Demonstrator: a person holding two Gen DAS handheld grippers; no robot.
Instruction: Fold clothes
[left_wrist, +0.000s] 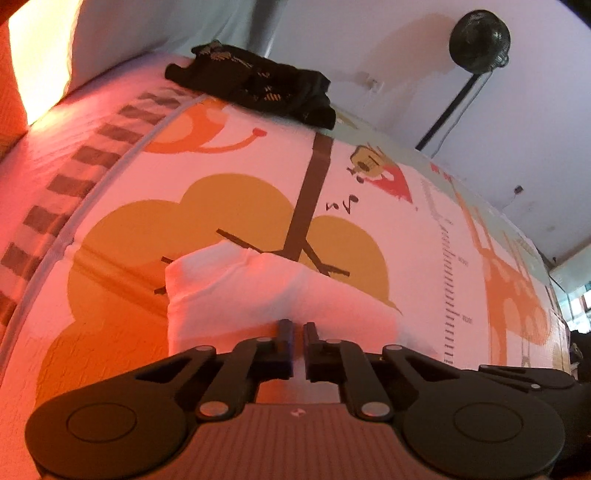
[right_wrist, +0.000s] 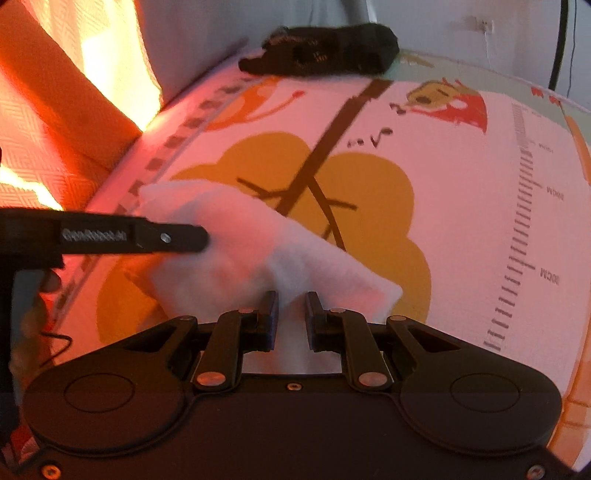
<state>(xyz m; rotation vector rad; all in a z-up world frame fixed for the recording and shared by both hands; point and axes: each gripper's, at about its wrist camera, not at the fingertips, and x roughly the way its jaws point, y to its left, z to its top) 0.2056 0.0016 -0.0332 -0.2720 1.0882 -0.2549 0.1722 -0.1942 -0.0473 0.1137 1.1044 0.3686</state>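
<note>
The white garment (right_wrist: 258, 243) is lying bunched mid-mat (right_wrist: 461, 229), both grippers pinching its near edge: left gripper (left_wrist: 298, 332) narrowly, right gripper (right_wrist: 291, 306) wider around a fold. Looking soft, light and floppy, it is best gripped at corners or hems.

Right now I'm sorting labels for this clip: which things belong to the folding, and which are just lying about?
In the job: white cloth; left gripper; right gripper; black garment.
Lying about: printed mat; standing fan.
</note>
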